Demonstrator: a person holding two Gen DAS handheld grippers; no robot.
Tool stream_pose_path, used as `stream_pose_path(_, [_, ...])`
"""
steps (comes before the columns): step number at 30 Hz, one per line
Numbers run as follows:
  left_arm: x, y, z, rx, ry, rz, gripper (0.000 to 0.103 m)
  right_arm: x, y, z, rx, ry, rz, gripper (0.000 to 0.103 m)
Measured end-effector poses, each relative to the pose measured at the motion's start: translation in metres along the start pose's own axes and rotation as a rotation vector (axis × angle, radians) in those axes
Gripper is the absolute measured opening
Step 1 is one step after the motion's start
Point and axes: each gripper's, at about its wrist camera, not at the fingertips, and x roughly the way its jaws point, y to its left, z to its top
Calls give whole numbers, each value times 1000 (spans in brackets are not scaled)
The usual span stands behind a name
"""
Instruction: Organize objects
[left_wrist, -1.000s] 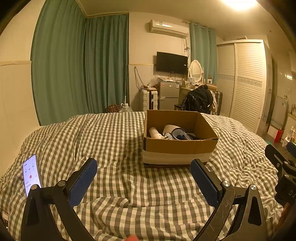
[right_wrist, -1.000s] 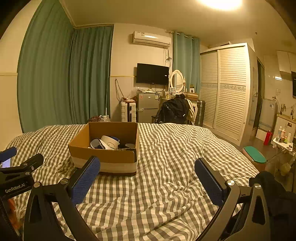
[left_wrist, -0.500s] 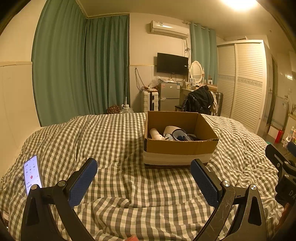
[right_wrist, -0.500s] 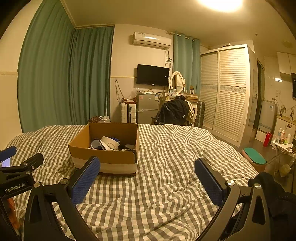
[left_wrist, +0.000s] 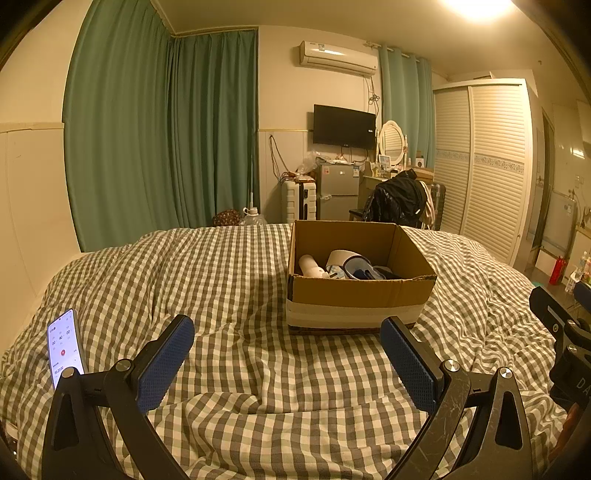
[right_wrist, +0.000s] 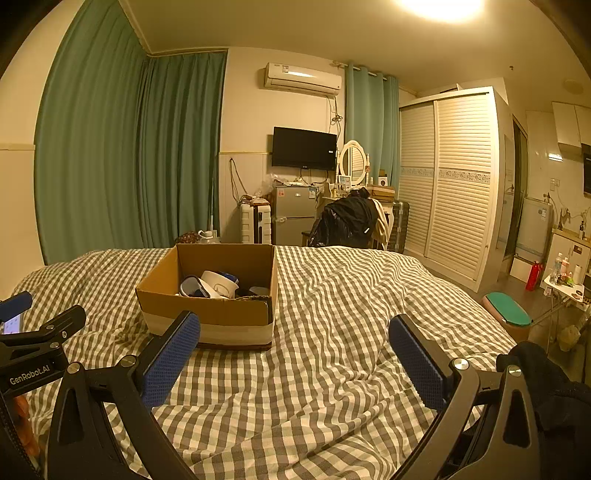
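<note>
Left wrist view looks down the bed, its grey-and-white checked cover rumpled all over. The left gripper hangs low above the cover with its jaws spread wide and nothing between the blue pads. A little ahead and to the right sits an open cardboard box, resting on the cover, with a pale band of tape around its lower part. Inside it lie a white cylinder, a cream cup-like piece and some dark blue items jumbled together; I cannot make out what they are. A lit phone lies on the cover at the near left, just beside the left finger.

From the right wrist view, the right gripper has its jaws equally wide and empty, the box ahead to its left. The left gripper's black frame shows at that picture's left edge.
</note>
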Motion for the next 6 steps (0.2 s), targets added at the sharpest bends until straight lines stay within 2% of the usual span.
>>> stream_pose_path(6, [0,-1,-1,7,-5,4,103,0,0,0,1,1,-1,102])
